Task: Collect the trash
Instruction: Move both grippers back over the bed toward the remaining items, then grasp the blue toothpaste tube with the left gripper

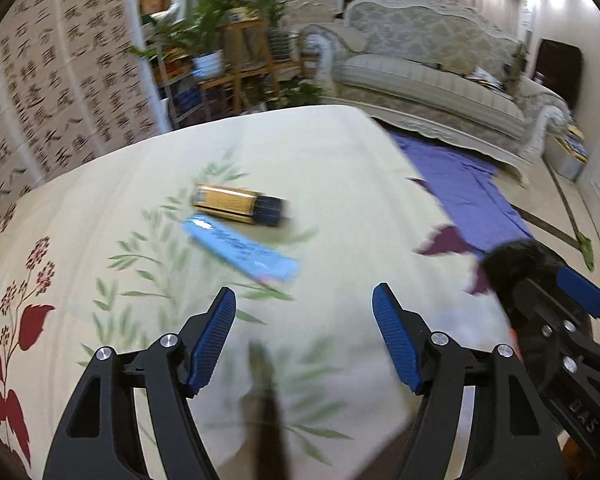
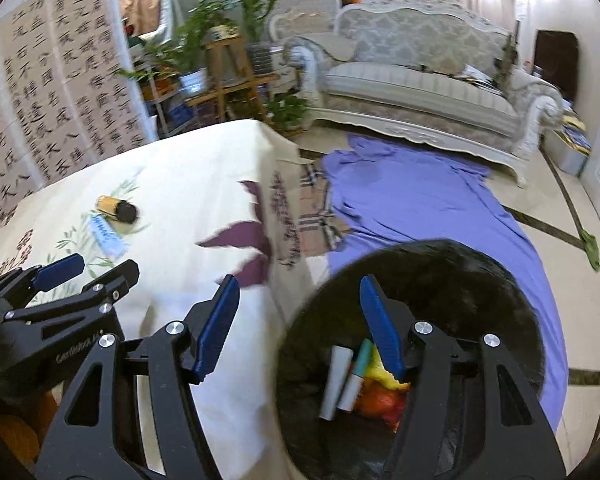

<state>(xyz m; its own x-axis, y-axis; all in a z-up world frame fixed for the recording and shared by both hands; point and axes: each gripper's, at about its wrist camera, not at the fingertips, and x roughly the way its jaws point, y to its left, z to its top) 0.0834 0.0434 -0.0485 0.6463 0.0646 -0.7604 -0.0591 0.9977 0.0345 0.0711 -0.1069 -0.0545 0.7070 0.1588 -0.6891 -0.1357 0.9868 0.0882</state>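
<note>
Trash bag point(image 2: 452, 280) sat beside counter point(image 1: 320, 152) edge for easy drops; left tool point(image 1: 304, 332) & right tool point(image 2: 296, 320) both open, empty, w/ gold box point(image 1: 240, 204) waiting.

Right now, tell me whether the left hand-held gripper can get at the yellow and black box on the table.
Probably yes. The left hand-held gripper is open and empty, and the yellow and black box lies ahead on the tablecloth. Only the flat blue packet lies between them.
</note>
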